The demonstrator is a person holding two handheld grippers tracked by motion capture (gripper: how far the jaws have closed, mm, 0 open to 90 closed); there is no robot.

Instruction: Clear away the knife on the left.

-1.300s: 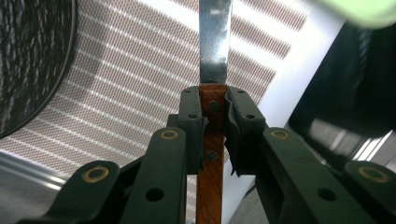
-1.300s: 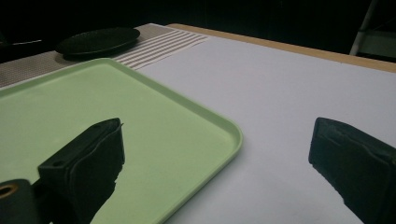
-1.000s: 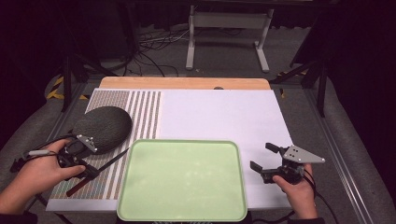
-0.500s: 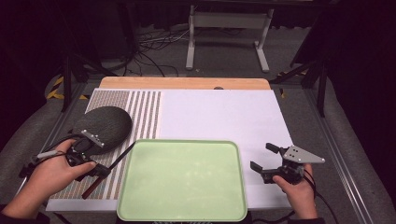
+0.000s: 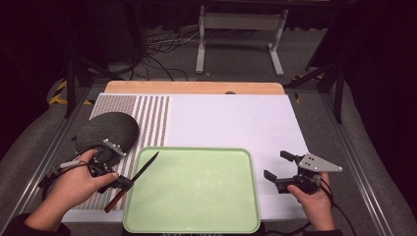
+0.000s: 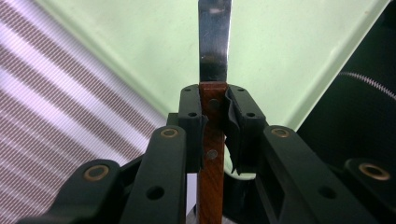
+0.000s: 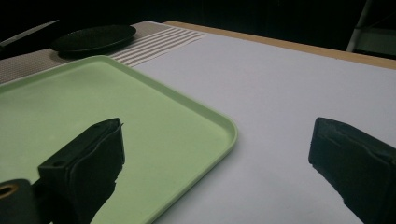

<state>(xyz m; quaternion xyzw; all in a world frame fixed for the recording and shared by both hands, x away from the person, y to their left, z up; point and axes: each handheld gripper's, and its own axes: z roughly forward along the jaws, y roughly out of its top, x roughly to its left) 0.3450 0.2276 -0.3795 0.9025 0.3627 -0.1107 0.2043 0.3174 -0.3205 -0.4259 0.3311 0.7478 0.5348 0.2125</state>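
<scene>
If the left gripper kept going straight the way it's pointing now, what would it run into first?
Most likely the green tray. The left gripper is shut on a wooden-handled knife, whose blade already reaches over the tray's near-left rim, so the blade would probably meet the tray's surface first; how high it rides above the tray is unclear.

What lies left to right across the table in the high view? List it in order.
Left gripper clamped on the knife → green tray → right gripper, jaws open. The dark plate sits farther back above the left gripper, so its place in the order is unclear.
</scene>
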